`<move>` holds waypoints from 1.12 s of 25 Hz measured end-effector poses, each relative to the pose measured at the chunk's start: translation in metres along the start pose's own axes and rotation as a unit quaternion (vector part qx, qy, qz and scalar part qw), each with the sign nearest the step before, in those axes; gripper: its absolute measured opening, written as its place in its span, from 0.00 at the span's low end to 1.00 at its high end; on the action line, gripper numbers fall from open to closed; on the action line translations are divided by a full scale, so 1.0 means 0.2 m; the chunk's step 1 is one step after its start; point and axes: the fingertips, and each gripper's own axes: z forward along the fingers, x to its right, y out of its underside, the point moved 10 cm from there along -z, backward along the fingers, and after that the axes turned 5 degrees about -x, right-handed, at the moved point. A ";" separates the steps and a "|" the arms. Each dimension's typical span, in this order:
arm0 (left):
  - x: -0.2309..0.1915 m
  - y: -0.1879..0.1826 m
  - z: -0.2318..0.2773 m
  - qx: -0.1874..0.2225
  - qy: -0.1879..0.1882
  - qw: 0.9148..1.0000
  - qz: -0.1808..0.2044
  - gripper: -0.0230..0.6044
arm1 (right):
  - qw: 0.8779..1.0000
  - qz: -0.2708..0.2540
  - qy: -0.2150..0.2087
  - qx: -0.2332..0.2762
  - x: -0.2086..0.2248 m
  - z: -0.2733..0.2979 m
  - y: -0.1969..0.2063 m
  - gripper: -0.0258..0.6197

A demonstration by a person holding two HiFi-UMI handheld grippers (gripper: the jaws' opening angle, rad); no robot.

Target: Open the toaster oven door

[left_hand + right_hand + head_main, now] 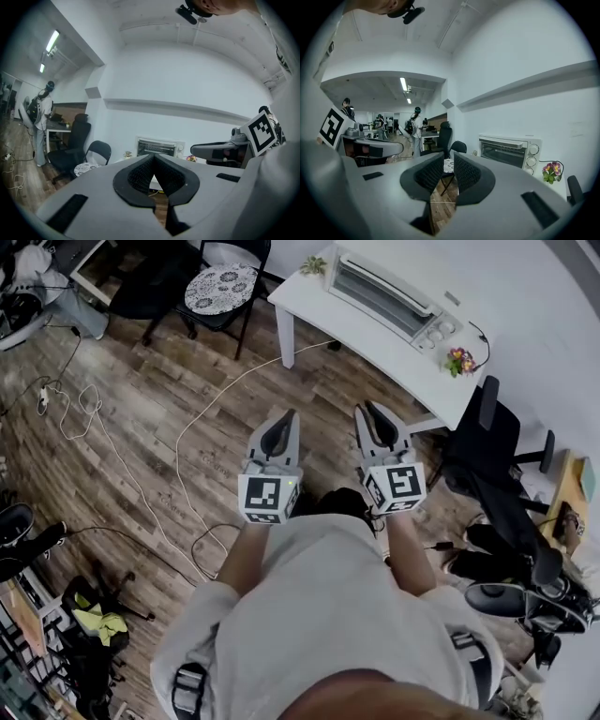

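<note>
While the head view looks down on both grippers held over the wooden floor (141,427), well short of the white bench (375,341), the toaster oven (389,298) stands along the bench's back edge against the wall, far from either gripper. Its door (375,289) is closed. Only this view gives the layout: a small plant (313,265) at the bench's back left corner, flowers (459,360) near the right end just beside the oven, a folding chair (220,287) off the left end and a black office chair (497,465) off the right end. The left gripper (287,416) is clenched on nothing; the left gripper view shows its pads meeting at the tips, with the oven (158,146) small and straight beyond them. The right gripper (367,409) is released, and the right gripper view shows a clear gap between its jaws, through which only the folding chair (449,165) and floor appear. That view alone gives the oven's front (508,150) in detail, off to the right of the jaws: a glass door with a bar handle along its top and a column of knobs (531,155) on its right side. It also shows people (415,124) standing deep in the room, outside the head view.
</note>
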 end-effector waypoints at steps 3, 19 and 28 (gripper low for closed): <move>-0.05 0.01 0.02 -0.005 0.005 1.000 -0.008 0.06 | 1.000 0.019 0.007 -0.007 0.01 0.04 0.01 0.14; -0.14 -0.08 0.53 -0.023 0.030 0.999 0.010 0.06 | 0.998 0.046 0.040 -0.008 0.39 0.35 0.00 0.14; -0.17 -0.17 0.98 -0.040 0.048 0.998 0.027 0.06 | 0.997 0.062 0.040 -0.010 0.71 0.62 -0.03 0.15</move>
